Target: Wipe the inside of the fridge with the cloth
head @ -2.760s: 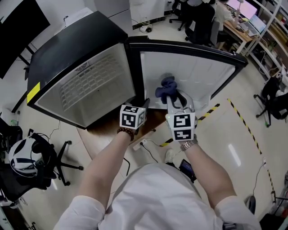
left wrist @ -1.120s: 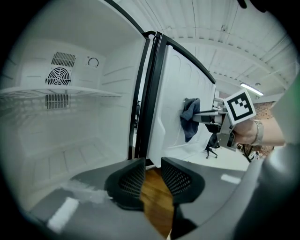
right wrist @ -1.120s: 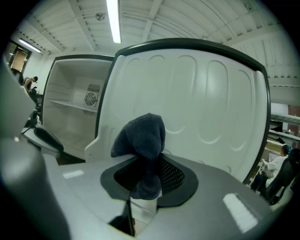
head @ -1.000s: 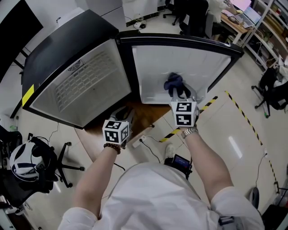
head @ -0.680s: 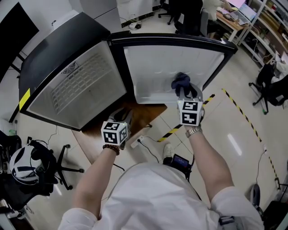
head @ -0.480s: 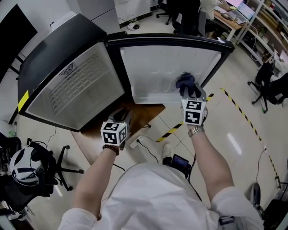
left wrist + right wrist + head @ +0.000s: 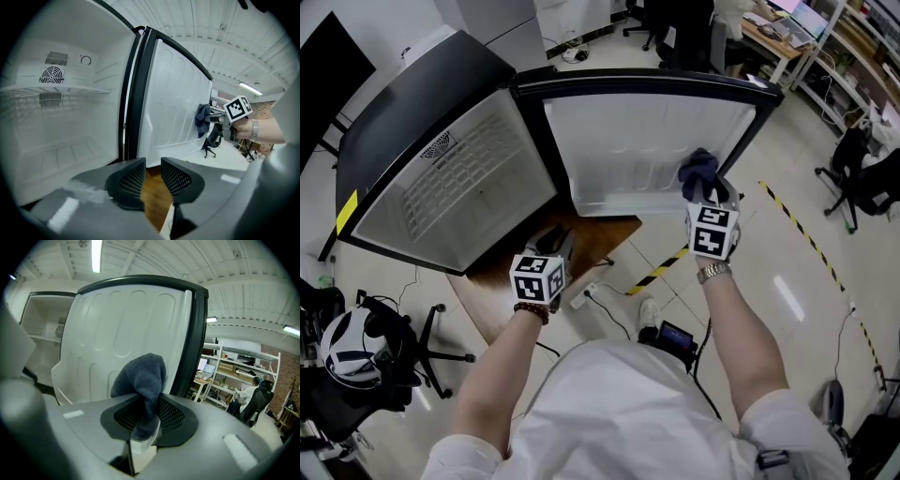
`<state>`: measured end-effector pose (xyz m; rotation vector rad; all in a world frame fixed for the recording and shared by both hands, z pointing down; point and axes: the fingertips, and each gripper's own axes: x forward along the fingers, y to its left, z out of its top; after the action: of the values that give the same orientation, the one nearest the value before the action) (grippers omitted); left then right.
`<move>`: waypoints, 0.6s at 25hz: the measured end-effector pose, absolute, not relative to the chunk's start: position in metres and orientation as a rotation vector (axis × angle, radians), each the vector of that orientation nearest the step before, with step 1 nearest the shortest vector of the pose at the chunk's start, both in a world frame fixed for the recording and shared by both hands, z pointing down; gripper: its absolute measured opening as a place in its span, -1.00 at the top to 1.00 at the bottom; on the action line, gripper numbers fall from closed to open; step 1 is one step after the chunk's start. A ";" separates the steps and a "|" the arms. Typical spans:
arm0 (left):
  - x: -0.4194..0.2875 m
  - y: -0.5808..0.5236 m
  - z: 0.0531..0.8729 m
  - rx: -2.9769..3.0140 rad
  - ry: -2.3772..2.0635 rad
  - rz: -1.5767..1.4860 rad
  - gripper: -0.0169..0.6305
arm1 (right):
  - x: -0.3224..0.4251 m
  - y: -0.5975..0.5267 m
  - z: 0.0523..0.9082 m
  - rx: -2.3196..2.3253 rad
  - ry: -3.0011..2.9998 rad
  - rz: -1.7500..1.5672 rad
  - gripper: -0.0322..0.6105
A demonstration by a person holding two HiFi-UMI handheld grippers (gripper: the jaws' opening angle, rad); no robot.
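**A:** Item one, right tool point(image 7: 703, 194). What do we enter?

**B:** Clenched on the cloth point(image 7: 142, 375). It is dark blue, with one fold pinched between the jaws and the rest bunched above them.

**A:** Item two, location of the cloth?

**B:** At the white inner lining of the door point(image 7: 628, 141), low down and near its outer black edge. From the head view we judge it touches the lining, but we cannot confirm contact.

**A:** Item three, left tool point(image 7: 152, 174)?

**B:** Released. The jaws stand a little apart with nothing between them, held low before the fridge point(image 7: 459, 178) and apart from it.

**A:** Item four, the cabinet itself?

**B:** Open and bare. There is one wire shelf point(image 7: 56, 89), and a fan grille on the back wall.

**A:** Step in hand?

**B:** We judge it to be wiping the door lining, with the stroke near the lining's outer edge. The cabinet walls and shelf are probably not yet done.

**A:** Next move?

**B:** We would keep the grip firm and hold the cloth flat to the ribbed panel. Then we would turn the stroke back toward the hinge before the cloth slips off the edge.
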<state>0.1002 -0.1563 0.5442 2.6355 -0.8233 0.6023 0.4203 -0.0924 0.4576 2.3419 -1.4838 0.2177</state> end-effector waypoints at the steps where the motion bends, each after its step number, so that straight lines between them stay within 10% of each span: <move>1: 0.099 -0.156 0.544 2.634 -0.826 0.602 0.65 | 0.420 -0.092 0.457 2.346 -1.487 0.218 0.62; 15: 0.063 -0.148 0.544 2.615 -0.871 0.599 0.65 | 0.248 -0.150 0.475 2.045 -1.910 0.147 0.62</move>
<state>0.0635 -0.1483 0.5442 2.6150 -0.8706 0.5994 0.2477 -0.1497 0.4752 2.0446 -1.9103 0.1468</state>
